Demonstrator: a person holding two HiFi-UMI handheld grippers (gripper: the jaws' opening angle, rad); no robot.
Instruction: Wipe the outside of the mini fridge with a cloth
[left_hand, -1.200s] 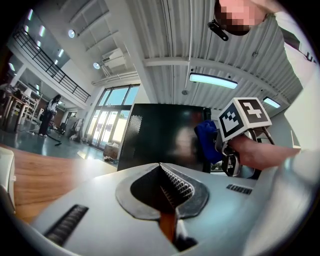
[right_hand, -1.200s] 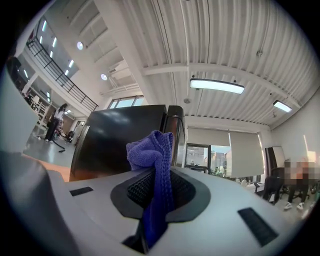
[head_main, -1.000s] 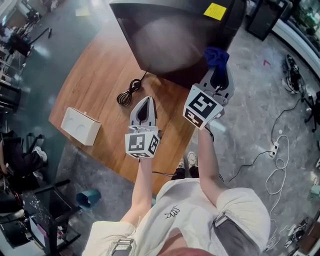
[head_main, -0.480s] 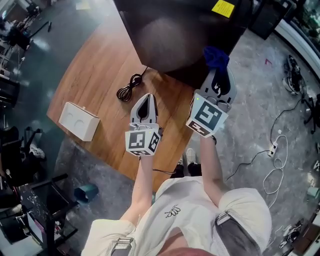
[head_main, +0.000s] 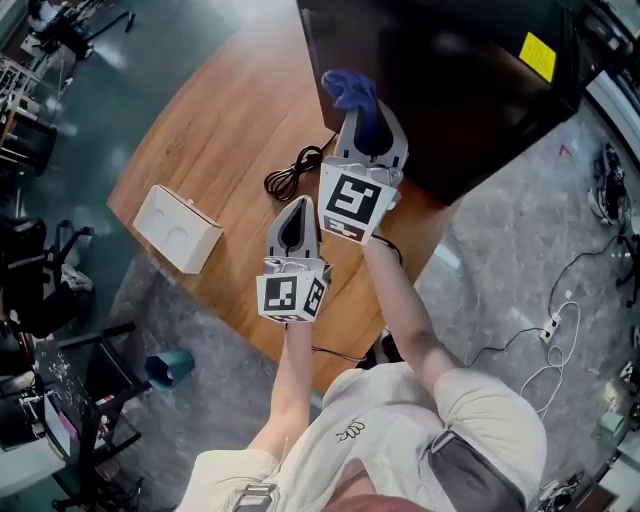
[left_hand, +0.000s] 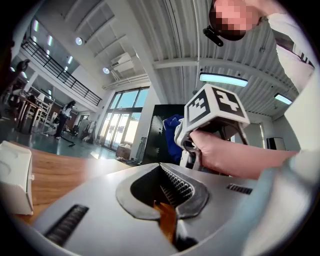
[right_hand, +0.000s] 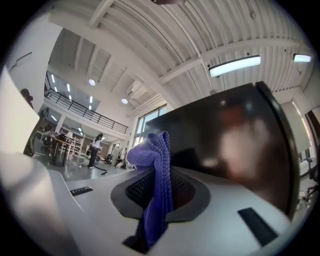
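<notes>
Right gripper (head_main: 360, 135) clamped on blue cloth (head_main: 348, 88), bunched past its tips ready to wipe the mini fridge (head_main: 450, 90) just ahead; left gripper (head_main: 297, 215) closed, empty, idle beside it.

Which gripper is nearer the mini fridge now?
Right. The right gripper, shut on the cloth, is beside the mini fridge; the left gripper is farther back over the table.

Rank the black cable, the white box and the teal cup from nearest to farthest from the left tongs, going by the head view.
1. Black cable: coiled on the table, just ahead of the left tongs.
2. White box: on the table, off to the left.
3. Teal cup: down on the floor, beyond the table's edge, lower left.
</notes>
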